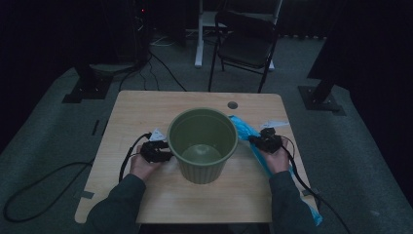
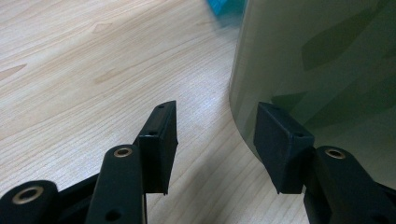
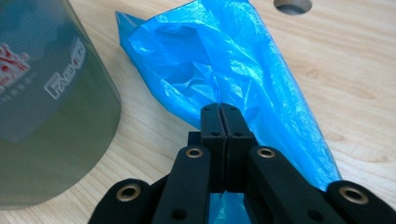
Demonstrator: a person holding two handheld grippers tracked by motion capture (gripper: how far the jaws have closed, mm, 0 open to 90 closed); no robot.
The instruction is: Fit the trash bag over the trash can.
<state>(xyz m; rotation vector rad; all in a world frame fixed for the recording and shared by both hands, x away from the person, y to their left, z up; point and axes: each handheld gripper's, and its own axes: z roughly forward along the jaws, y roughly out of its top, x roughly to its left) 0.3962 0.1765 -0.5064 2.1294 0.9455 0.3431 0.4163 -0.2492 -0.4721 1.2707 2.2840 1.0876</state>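
— On the bench [image 1: 146,107], status?
— My right hand-held gripper [image 3: 219,109] is clamped on the crinkled blue plastic bag [image 3: 224,70] beside the ribbed green plastic bin [image 1: 202,141]; my left hand-held gripper [image 2: 215,140] gapes at its wall. Lining remains.

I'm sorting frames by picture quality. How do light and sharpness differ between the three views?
High view: dim and murky, dark room around the table, bin still readable. Left gripper view: bright, wood grain crisp, but the blue bag corner at top is blurred. Right gripper view: bright, bag creases sharp with glossy highlights, the right gripper sharp, the bin's label slightly soft.
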